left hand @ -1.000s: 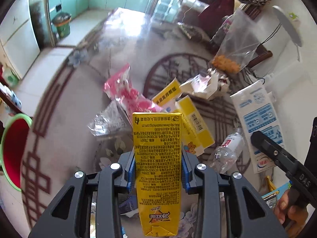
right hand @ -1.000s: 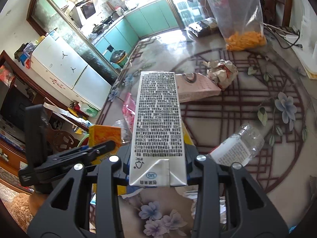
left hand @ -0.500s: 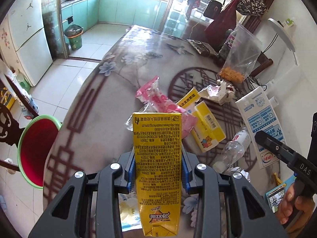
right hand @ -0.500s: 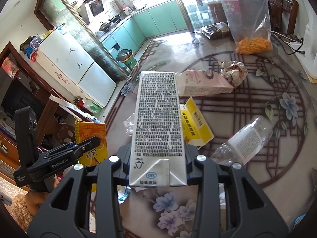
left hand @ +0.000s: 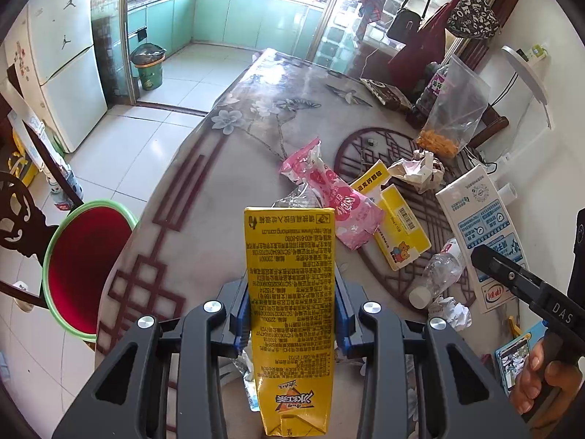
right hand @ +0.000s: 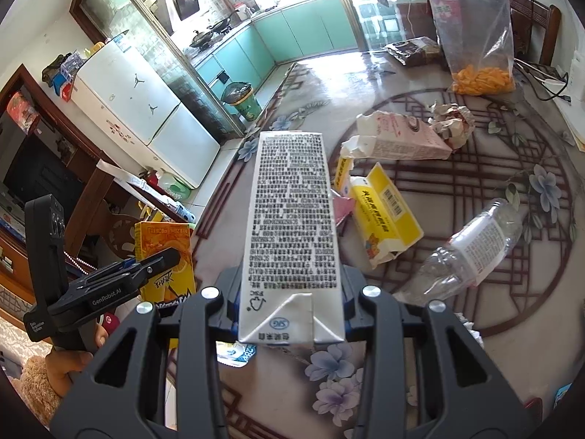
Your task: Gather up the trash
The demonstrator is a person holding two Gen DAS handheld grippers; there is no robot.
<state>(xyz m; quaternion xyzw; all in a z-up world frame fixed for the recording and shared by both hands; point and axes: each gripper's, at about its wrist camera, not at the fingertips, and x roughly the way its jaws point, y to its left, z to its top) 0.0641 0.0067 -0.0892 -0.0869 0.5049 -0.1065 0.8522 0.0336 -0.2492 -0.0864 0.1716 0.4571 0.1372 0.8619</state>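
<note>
Trash in hand comes first: a yellow printed drink carton (left hand: 290,314) stands lengthwise between the jaws of our left gripper (left hand: 290,320), clenched by the blue pads on both long sides, and a silver-white printed carton (right hand: 290,241) is grasped the same way in our right gripper (right hand: 290,311). Each carton runs from 6 o'clock up to the centre of its own wrist view, its far end sticking out well beyond the jaws.

Over the last second both grips have stayed as they were, while the views have pulled back from the litter: the tabletop (left hand: 234,168) edge, the tiled floor and a red basin with a green rim (left hand: 86,267) have come into the left view at 9 o'clock. We judge that both cartons are lifted clear and on their way to a bin, probably that basin, though we cannot be sure it is the target.

Left on the tabletop: a pink plastic wrapper (left hand: 331,201) at 1 o'clock just beyond the yellow carton's tip, a flat yellow cardboard box (left hand: 402,230) beside it at 2 o'clock, a clear empty plastic bottle (left hand: 437,274) at 3 o'clock, and crumpled white paper (left hand: 416,172) farther off. A green lidded kitchen bin (left hand: 148,67) stands across the floor at 11 o'clock.
</note>
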